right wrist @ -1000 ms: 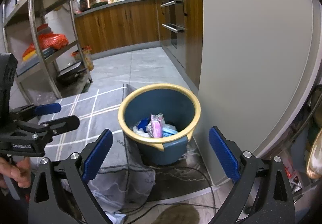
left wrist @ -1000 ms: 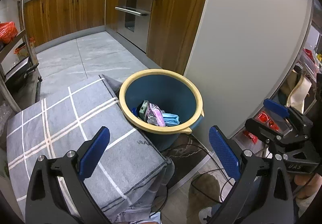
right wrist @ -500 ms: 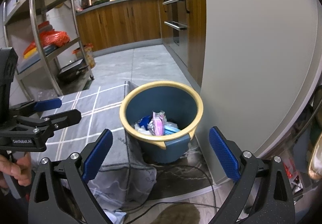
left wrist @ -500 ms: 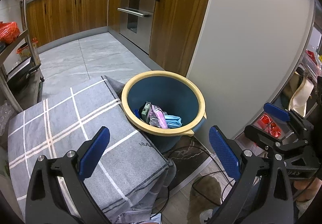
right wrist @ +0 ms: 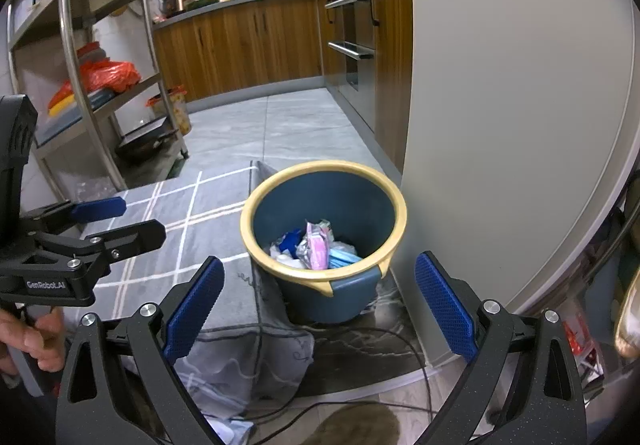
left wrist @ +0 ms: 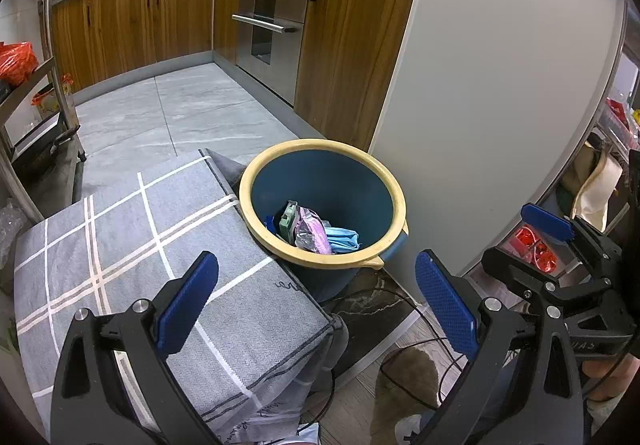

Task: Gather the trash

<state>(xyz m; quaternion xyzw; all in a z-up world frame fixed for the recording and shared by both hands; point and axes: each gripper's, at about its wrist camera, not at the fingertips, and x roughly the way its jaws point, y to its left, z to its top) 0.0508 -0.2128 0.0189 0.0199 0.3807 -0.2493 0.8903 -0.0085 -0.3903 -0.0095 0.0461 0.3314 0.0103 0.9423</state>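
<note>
The grey tiled floor (left wrist: 168,113) carries the blue yellow-rimmed bin (left wrist: 394,201), black cables (right wrist: 352,337) and a desk draped in grey checked cloth (left wrist: 120,237) just beside the bin

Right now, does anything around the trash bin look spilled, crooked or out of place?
Nothing spilled: the trash sits inside the blue bin. One oddity: black cables trail loose across the floor at its base, beside the drooping grey cloth.

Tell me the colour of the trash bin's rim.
Pale yellow, on a dark blue trash bin; clearest in the left wrist view.
</note>
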